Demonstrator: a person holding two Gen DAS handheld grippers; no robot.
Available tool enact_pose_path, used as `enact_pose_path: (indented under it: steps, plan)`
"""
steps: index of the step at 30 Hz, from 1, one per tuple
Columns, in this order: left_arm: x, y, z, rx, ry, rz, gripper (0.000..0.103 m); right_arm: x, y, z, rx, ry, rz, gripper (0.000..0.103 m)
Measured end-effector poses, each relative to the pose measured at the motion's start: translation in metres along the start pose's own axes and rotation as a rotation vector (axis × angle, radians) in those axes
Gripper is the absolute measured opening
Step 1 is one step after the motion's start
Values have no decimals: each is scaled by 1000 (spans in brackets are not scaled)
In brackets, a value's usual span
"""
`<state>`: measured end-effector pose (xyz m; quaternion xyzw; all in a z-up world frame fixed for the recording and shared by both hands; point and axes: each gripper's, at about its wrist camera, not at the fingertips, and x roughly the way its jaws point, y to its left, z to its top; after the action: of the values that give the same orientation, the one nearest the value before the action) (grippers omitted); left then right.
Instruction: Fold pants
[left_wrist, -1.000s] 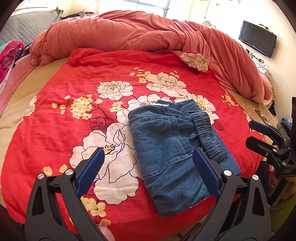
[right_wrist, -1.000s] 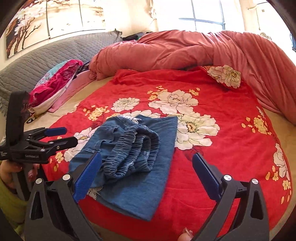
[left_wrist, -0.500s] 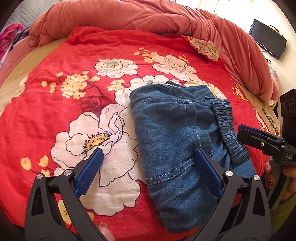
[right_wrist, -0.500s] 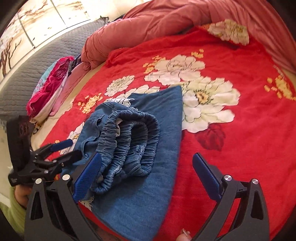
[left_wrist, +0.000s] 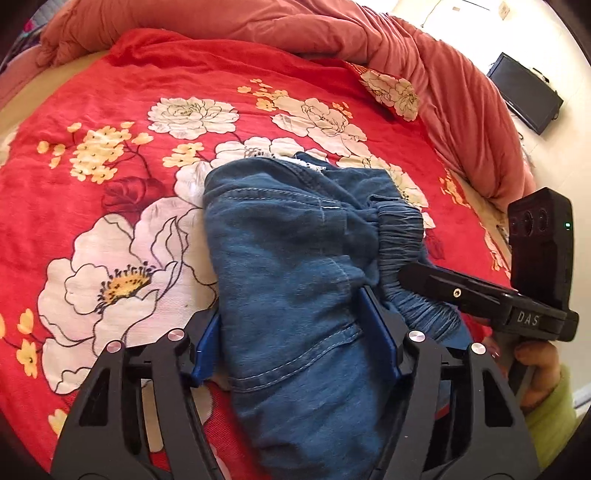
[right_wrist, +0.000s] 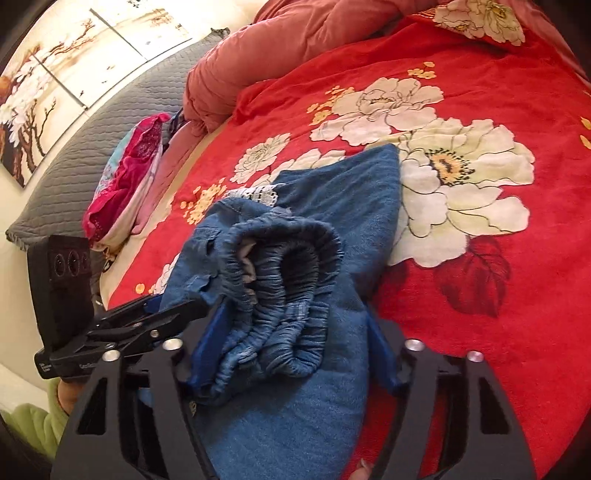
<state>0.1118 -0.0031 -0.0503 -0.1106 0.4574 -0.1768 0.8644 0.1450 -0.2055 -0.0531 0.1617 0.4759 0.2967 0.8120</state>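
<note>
Right wrist view: both grippers' jaws have just closed, apparently gripping the folded blue denim pants; bunched layers may slip loose.

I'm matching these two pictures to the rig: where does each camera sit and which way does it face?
Left wrist view: on the left gripper, looking down along its fingers at the pants on the red blanket; the right gripper and a hand show.
Right wrist view: on the right gripper, facing down over the waistband; the left gripper and a green sleeve show.
Shared: pants, blanket, pink quilt. Both grippers' jaws have just been closing on the pants.
</note>
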Motion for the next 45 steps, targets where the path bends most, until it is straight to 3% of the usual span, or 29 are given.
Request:
enact_pose_path:
  steps: [5, 11, 24, 31, 35, 39, 43, 45]
  plan:
    - [-10, -20, 2, 72, -55, 61, 45, -13, 24, -2, -119, -70, -22, 43]
    - [-23, -21, 17, 96, -104, 77, 45, -24, 56, 10, -254, -140, -67, 43]
    - [-10, -6, 78, 118, -226, 116, 45, -4, 56, 73, -309, -245, -122, 43]
    - [23, 7, 82, 112, -182, 139, 45, 23, 33, 86, -273, -217, -167, 44]
    - [37, 16, 78, 83, -128, 151, 50, 40, 16, 84, -200, -134, -245, 61]
    - [40, 18, 77, 86, -125, 147, 60, 39, -1, 83, -111, -126, -260, 84]
    - [42, 20, 75, 77, -109, 146, 69, 43, -12, 81, -64, -110, -287, 94]
    - [42, 20, 74, 74, -104, 149, 72, 45, -15, 80, -56, -104, -297, 94]
